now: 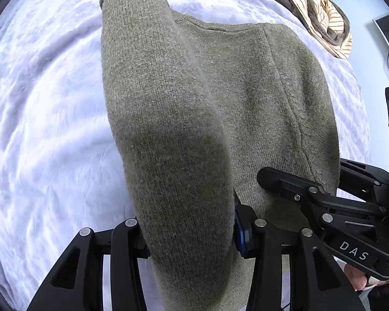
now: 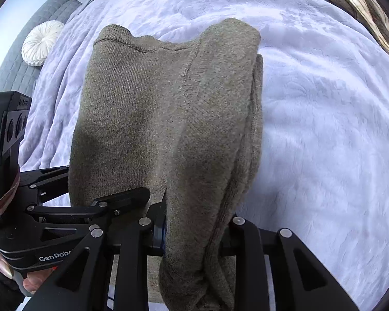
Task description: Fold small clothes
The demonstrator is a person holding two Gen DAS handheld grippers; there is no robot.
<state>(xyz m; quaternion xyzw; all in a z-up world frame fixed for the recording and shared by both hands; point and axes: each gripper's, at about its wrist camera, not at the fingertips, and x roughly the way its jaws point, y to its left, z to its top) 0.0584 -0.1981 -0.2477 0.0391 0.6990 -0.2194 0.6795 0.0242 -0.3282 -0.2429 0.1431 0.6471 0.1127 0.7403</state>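
Both my jaws are clamped on the near edge of the olive knit sweater (image 1: 259, 98): left gripper (image 1: 192, 235) on one bunched side, right gripper (image 2: 192, 233) on the other. The garment hangs between them down to the middle of the white bed (image 1: 44, 119). I should keep both corners level and taut, then lay the fold toward the far edge, clear of the striped clothes (image 1: 321, 15) at the far right corner.

Olive-brown knit sweater (image 1: 259, 90) on a pale lilac blanket (image 1: 46, 103), beside cream-and-brown striped clothing (image 1: 321, 23)
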